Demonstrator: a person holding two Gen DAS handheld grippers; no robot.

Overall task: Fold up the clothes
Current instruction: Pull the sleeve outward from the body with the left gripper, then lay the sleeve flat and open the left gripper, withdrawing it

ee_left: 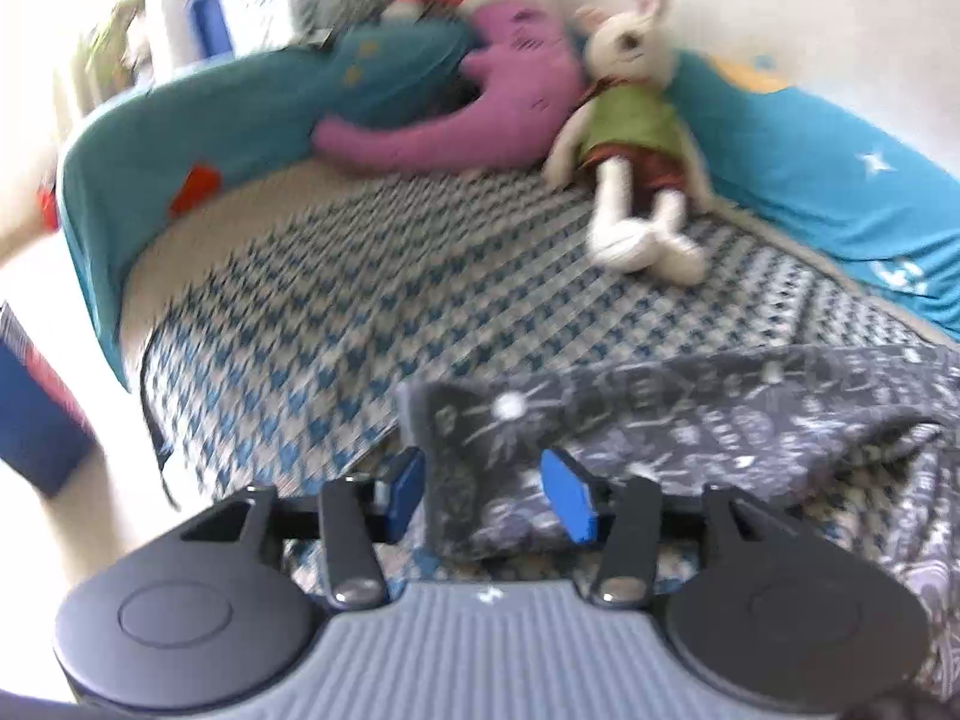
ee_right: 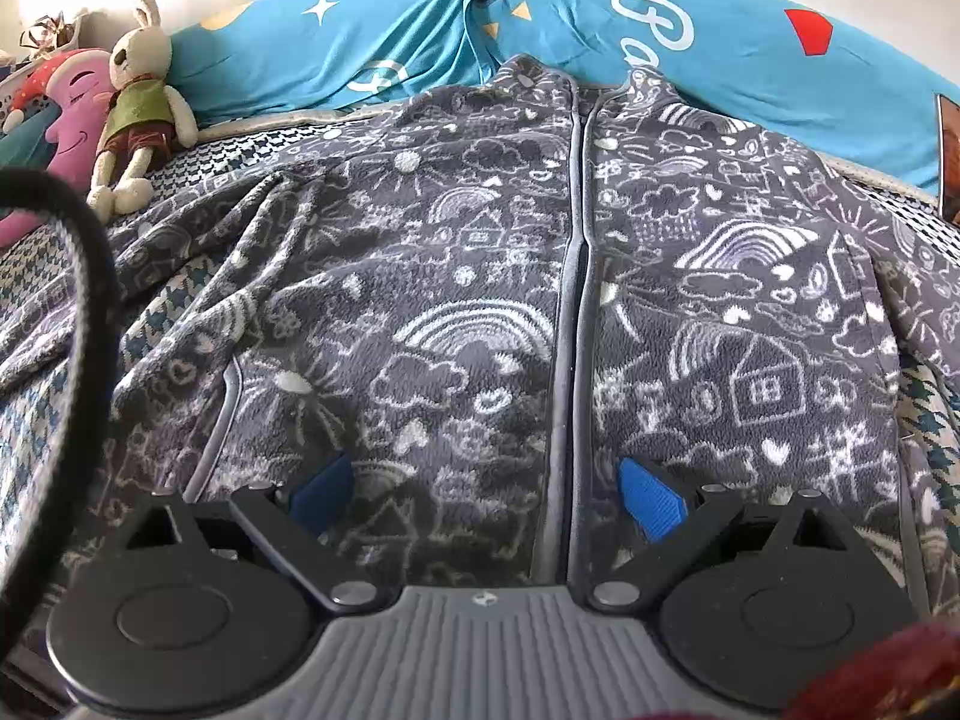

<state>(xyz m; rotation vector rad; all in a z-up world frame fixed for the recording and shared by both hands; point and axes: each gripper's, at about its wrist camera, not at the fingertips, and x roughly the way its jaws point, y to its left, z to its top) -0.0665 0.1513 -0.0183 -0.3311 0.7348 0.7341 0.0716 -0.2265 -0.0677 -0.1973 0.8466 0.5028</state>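
Spreading flat on the houndstooth-patterned bed (ee_right: 36, 420), the grey doodle-print fleece jacket (ee_right: 480, 276) awaits folding. My left hand-held gripper (ee_left: 489, 489) straddles its sleeve cuff (ee_left: 456, 450), jaws apart; my right hand-held gripper (ee_right: 486, 495) hovers apart above the hem. Next, I clamp the cuff.

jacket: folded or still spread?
Mostly spread. The jacket lies flat, zipper up, on the bed; its sleeve sits between the open left gripper.

One jacket (ee_right: 480, 300), two plush toys (ee_right: 135, 102)
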